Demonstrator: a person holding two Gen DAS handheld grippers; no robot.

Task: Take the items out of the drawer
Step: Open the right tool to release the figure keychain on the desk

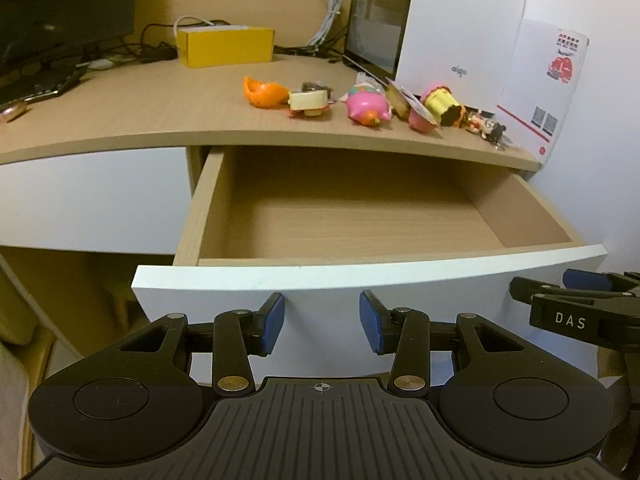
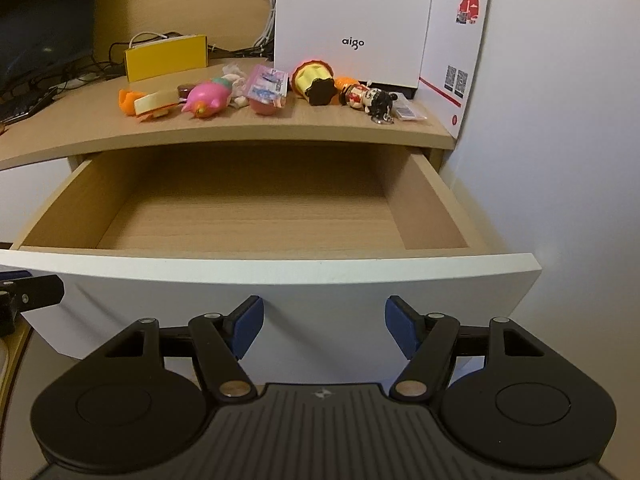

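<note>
**Drawer pulled out, toys lined up on the desk**

Left wrist view: the left gripper (image 1: 322, 328) sits at the bottom centre of the frame, its blue pads apart with nothing between them, in front of the white drawer front (image 1: 320, 300). The drawer (image 1: 344, 224) fills the middle of the frame, pulled out, and its wooden floor shows bare. Above it, across the upper middle, a row of small toys lies on the desk (image 1: 140, 116): an orange piece (image 1: 262, 90), a cream block toy (image 1: 308, 102), a pink toy (image 1: 366, 108), a yellow cup-shaped toy (image 1: 440, 106) and small figures (image 1: 486, 126) at the right end. A yellow box (image 1: 226, 46) stands further back at upper left, and a white box (image 1: 460, 24) at upper right. Part of the right gripper (image 1: 576, 304) shows at the right edge.

Right wrist view: the right gripper (image 2: 324, 330) is at the bottom centre, its jaws open and empty, just before the drawer front (image 2: 280, 276). The drawer (image 2: 248, 220) lies open in the centre. The toys run along the desk edge (image 2: 240, 128) in the upper half, the pink toy (image 2: 208, 98) left of centre, the small figures (image 2: 368, 98) right of centre, in front of the white box (image 2: 352, 20).
</note>
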